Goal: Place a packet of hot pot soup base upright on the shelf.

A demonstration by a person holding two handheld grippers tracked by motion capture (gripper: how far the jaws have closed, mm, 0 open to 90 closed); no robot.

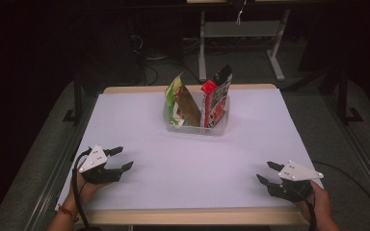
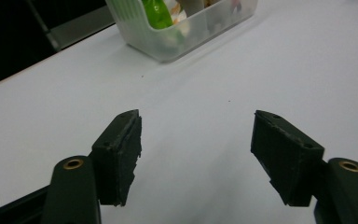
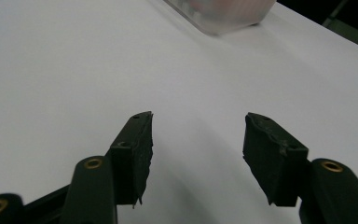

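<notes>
Now both tools are seen empty, jaws spread apart: the left tool (image 1: 120, 158) and the right tool (image 1: 265, 172) are held low at the near corners of the table (image 1: 139, 125). Well beyond them, toward the far edge, the clear plastic bin (image 1: 220, 126) is found, with a green snack bag (image 1: 175, 96) and a red snack bag (image 1: 218, 98) stood upright inside. Plenty of bare surface is left between; a bag's top edge is probably best approached from above, the bin's rim being avoided.
</notes>
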